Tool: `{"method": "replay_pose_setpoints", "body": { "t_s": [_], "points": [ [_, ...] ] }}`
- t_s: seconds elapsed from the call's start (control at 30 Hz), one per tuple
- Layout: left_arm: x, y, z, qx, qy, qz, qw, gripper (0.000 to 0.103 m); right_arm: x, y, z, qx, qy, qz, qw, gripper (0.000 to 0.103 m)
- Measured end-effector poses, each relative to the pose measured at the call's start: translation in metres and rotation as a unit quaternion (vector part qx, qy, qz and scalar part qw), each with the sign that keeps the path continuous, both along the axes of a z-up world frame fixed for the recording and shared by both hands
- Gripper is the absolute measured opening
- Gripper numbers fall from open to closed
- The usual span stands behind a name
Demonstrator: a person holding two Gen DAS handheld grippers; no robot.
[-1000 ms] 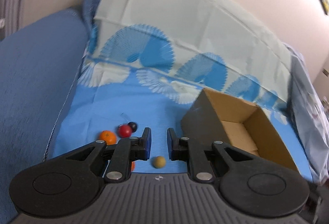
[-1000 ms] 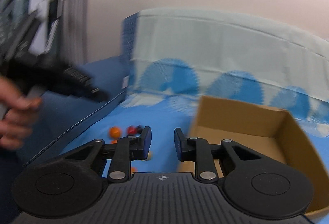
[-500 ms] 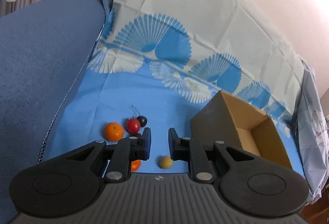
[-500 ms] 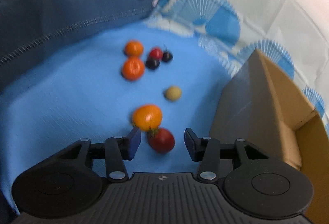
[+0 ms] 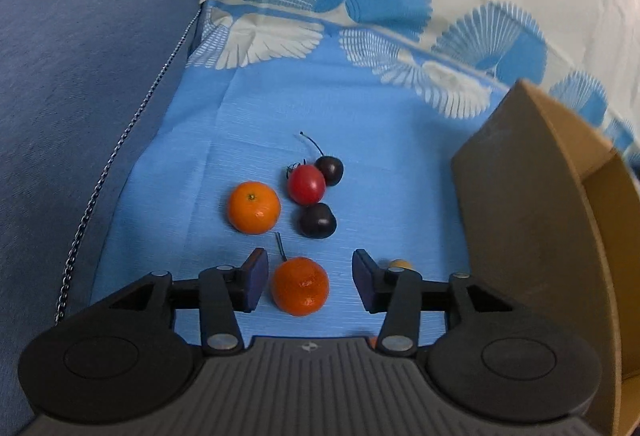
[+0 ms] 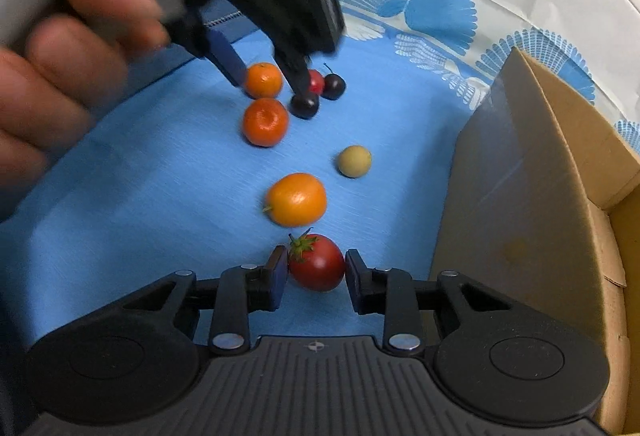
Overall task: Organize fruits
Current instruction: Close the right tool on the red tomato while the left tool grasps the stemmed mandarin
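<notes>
Fingers of the right gripper [image 6: 316,274] bracket a red tomato [image 6: 317,262] with a green calyx at lower centre of the right wrist view; the jaws are closing, the right pad at the fruit's skin, the left pad just beside it, firm contact not clear. Fingers of the left gripper [image 5: 306,279] stand apart and are opening, a mandarin [image 5: 300,286] lying on the cloth between them, free of both pads. Up-frame of it in the left wrist view: a second mandarin [image 5: 253,207], a small red tomato [image 5: 306,184] and two dark cherries [image 5: 318,220] [image 5: 329,169], the tomato touching both cherries. A pale round fruit [image 6: 354,161] lies centre-right in the right wrist view, an orange kumquat-like fruit [image 6: 296,199] just below it and directly above the gripped-at tomato. All fruit rests on a blue cloth [image 5: 248,108] with white fan prints. An open cardboard box [image 6: 532,172] fills the right edge of both views. A hand [image 6: 68,48], blurred, carries the left gripper at upper left of the right wrist view. Dark blue upholstery [image 5: 80,56] occupies the left of the left wrist view.
</notes>
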State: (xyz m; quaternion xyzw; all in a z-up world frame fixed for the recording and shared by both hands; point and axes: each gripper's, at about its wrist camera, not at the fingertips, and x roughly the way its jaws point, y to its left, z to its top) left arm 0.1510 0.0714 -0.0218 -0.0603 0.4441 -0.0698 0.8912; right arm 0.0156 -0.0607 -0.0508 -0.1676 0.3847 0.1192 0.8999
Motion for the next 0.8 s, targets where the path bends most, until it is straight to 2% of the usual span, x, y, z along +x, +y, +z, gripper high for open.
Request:
{"method": "replay_pose_setpoints", "body": {
  "t_s": [0.17, 0.33, 0.4, 0.47, 0.8],
  "points": [
    [0.008, -0.012, -0.017, 0.047, 0.029, -0.010, 0.9984, 0.054, 0.004, -0.007, -0.001, 0.035, 0.057, -0.008, 0.998, 0.032],
    [0.013, -0.017, -0.025, 0.058, 0.039, -0.015, 0.9975, 0.053, 0.008, -0.004, -0.004, 0.039, 0.063, -0.013, 0.997, 0.033],
    [0.013, -0.021, -0.028, 0.062, 0.042, -0.021, 0.9969, 0.050, 0.009, -0.003, -0.005, 0.040, 0.065, -0.017, 0.997, 0.033],
    [0.012, -0.024, -0.030, 0.077, 0.040, -0.028, 0.9959, 0.041, 0.010, -0.004, -0.006, 0.041, 0.071, -0.020, 0.996, 0.033],
    [0.004, -0.013, -0.019, 0.044, 0.033, -0.010, 0.9985, 0.040, 0.009, -0.009, -0.003, 0.057, 0.069, -0.022, 0.996, 0.032]
  ]
}}
